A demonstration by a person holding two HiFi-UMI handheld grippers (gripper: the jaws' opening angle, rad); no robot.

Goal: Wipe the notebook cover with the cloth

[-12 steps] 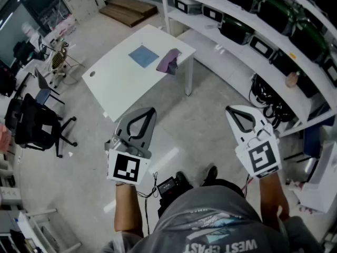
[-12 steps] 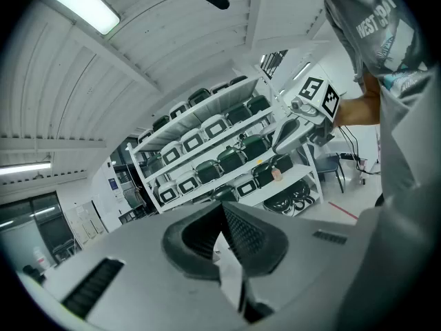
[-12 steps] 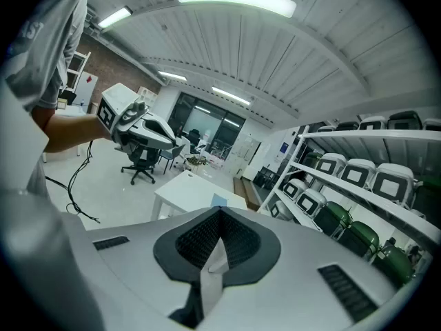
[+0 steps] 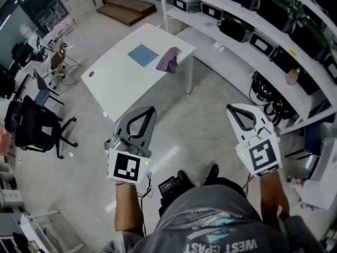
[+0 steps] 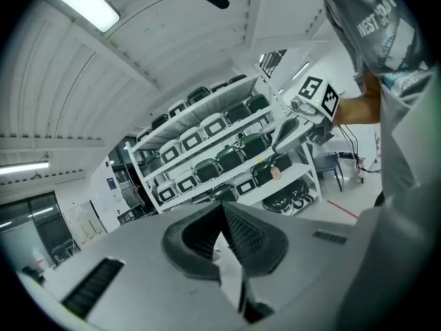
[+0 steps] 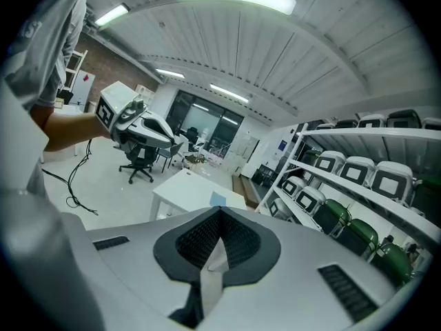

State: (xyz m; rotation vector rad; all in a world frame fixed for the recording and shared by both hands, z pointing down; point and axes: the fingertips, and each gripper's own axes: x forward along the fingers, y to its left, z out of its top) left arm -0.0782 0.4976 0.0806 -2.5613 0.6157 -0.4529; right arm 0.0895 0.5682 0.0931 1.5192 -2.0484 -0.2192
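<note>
Position is unchanged from the earlier frame. Left gripper and right gripper stay near the person, jaws pressed together and empty. The notebook lies on the far table, with the cloth just right of it.

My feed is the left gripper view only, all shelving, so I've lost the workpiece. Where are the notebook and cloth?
Observer: The head view shows the blue notebook lying flat on a white table ahead.
Operator: And the cloth?
Observer: The purple cloth lies bunched beside the notebook, near the table's edge.
Operator: Is the right hand-held gripper carrying anything?
Observer: No; the right hand-held gripper is shut and empty.
</note>
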